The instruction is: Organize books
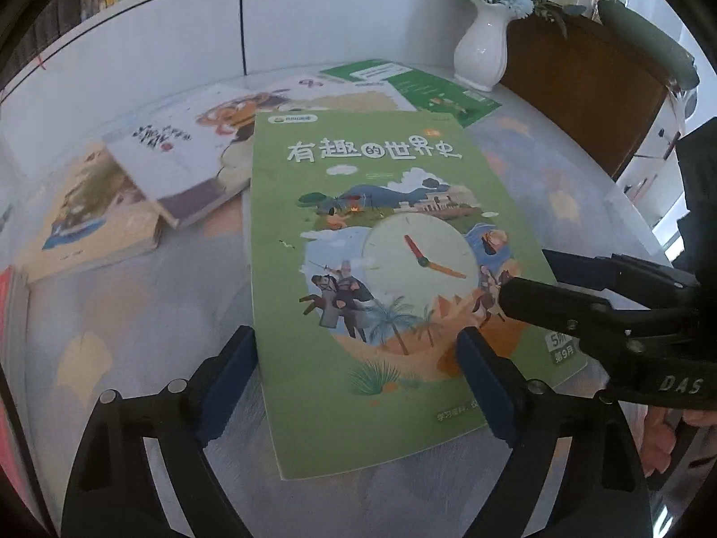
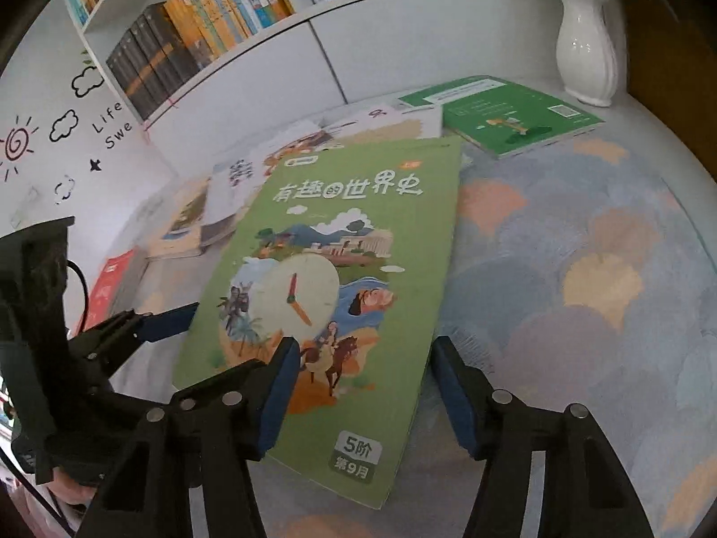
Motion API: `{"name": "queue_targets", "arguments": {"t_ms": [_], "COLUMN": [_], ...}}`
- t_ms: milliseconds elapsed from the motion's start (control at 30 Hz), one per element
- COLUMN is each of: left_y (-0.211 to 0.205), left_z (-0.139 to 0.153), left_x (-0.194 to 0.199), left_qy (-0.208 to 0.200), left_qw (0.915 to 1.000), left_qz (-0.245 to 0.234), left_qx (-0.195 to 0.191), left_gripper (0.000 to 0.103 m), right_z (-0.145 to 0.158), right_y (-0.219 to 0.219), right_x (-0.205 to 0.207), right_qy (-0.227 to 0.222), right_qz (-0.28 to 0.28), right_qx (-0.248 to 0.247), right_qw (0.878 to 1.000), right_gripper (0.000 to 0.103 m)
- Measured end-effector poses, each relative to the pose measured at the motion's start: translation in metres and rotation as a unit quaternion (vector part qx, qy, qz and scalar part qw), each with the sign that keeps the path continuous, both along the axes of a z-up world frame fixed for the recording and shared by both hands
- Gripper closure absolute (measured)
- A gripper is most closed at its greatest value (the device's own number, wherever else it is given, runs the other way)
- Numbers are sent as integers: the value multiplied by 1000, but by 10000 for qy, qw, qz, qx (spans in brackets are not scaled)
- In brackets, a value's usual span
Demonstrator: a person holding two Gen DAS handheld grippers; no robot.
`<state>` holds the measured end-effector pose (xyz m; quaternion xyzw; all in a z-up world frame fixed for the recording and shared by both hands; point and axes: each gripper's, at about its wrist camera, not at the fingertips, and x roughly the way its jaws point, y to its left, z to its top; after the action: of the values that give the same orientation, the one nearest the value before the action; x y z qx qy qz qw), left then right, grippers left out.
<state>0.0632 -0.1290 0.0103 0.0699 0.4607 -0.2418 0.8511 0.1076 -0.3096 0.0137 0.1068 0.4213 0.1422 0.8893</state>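
A green book with a clock on its cover [image 1: 381, 246] lies flat on the patterned tablecloth, its far end resting on other books. My left gripper [image 1: 358, 381] stands open over its near left corner: one pad by the book's left edge, the other above the cover. My right gripper [image 2: 365, 394] is open too and straddles the book's [image 2: 340, 296] near right part, one pad over the cover and one beyond the right edge. Neither gripper presses on the book. In the left wrist view the right gripper [image 1: 524, 273] reaches in from the right.
Behind lie a white tiger book [image 1: 188, 152], a yellow book [image 1: 89, 219], a red book [image 2: 112, 287] and a dark green book [image 2: 502, 112]. A white vase [image 2: 585, 54] stands at the back right beside a brown wooden unit [image 1: 582, 89]. A shelf of upright books [image 2: 201, 31] runs above.
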Motion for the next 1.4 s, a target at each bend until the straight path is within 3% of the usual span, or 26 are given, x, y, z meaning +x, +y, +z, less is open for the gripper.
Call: {"name": "queue_targets", "arguments": {"t_ms": [233,433,567,767,967,1167,1400], "left_y": [37,81,102,107,104,113,139], "left_z": [1,5,3,3,3,4,4], "left_x": [-21,-48,-38,-18,-15,-4,9], "left_qy": [159,323,499,465,407,585,894], "left_qw": [9998,9994,9972,9976,9987,9971,9914], "left_qz": [-104,105,385,377,203,203,307], "left_qx": [48,15,-401,-337,-242,-448,-900], "left_gripper": [15,16,16,20,21,33,54], "right_z": [-7,-7,-8,-18,-21,-21,-26], "right_y": [13,49,60,36,30,39,41], "right_x": [-22,-41,-35,-17,-2,18,47], "right_qy": [279,461,517,752,837,897,989], "right_qz": [535,1168,1556,1678,1774,1914,2037], "right_qx": [654,530,526,1382,1687,1660,1750], "right_qw": [9960,9907,9851,9732,9660,9632,9582], "right_gripper": [43,43,43,49,53,54,65]}}
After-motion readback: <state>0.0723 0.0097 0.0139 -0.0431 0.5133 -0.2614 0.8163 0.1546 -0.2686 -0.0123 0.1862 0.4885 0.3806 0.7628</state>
